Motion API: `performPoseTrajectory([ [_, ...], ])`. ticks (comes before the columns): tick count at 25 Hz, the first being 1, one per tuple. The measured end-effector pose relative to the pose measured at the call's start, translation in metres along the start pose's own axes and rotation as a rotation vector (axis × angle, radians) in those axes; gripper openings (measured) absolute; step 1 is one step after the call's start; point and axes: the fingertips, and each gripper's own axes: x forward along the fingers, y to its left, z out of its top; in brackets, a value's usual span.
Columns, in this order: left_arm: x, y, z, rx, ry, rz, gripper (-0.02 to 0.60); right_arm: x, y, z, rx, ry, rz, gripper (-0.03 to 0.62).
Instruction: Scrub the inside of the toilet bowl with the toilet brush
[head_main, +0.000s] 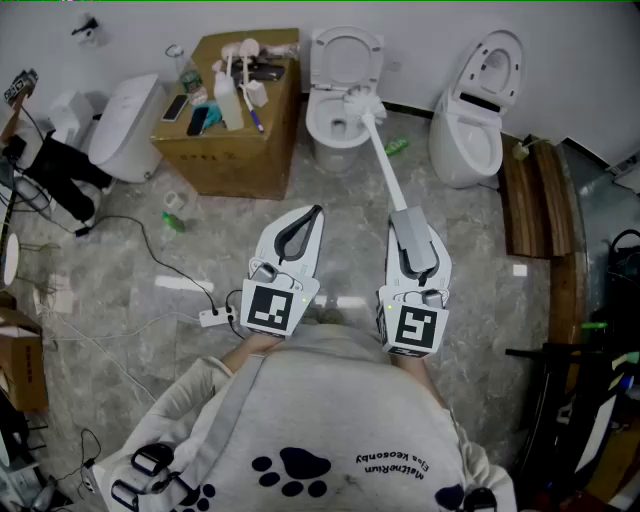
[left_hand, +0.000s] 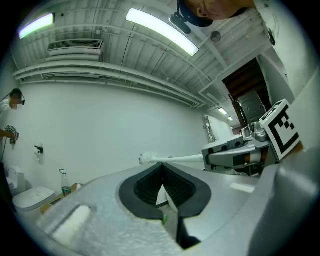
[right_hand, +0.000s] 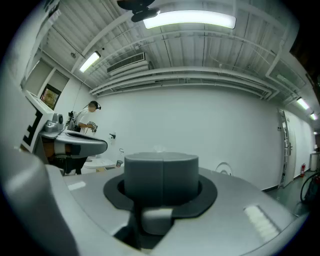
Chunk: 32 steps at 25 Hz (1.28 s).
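From my head I look down on both tools. My left gripper (head_main: 313, 215) hangs free over the floor (head_main: 330, 230), and my right gripper (head_main: 418, 262) is stretched toward the middle toilet (head_main: 330, 128). Only the gripper views settle the fingers. In the left gripper view my left jaws meet at their tips with nothing between them. In the right gripper view my right jaws are clamped round the grey grip of the toilet brush (right_hand: 161, 176).

That view hides the rest of the brush behind the grip. The head view shows its thin white shaft running up and left to the white bristle head (head_main: 360, 98). The head sits at the bowl's right rim, below the raised lid. I cannot tell whether it touches the porcelain.

A cardboard box (head_main: 240, 150) stands just beside the toilet on its left. A second toilet (head_main: 470, 140) stands near on the right, with a small green object (head_main: 397, 147) on the floor between them. The tiles between me and the bowl are open. A power strip (head_main: 215, 318) and its cable lie to my left.
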Motion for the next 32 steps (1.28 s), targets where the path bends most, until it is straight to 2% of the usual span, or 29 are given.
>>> performPoseTrajectory([
  [9,0.013,-0.021,-0.002,0.011,-0.006,-0.004,-0.004,-0.006,-0.025,-0.004,0.003,-0.028,0.002,0.152],
  [16,0.019,-0.022,-0.013,0.003,0.018,0.0,-0.004,0.0,-0.035,-0.014,0.063,-0.03,0.017,0.152],
  [24,0.051,0.018,-0.038,-0.03,0.028,0.016,-0.004,0.05,-0.033,-0.024,0.065,-0.028,0.041,0.152],
  [32,0.141,0.089,-0.056,-0.03,0.03,0.001,-0.003,0.163,-0.038,-0.033,0.056,-0.013,0.046,0.152],
])
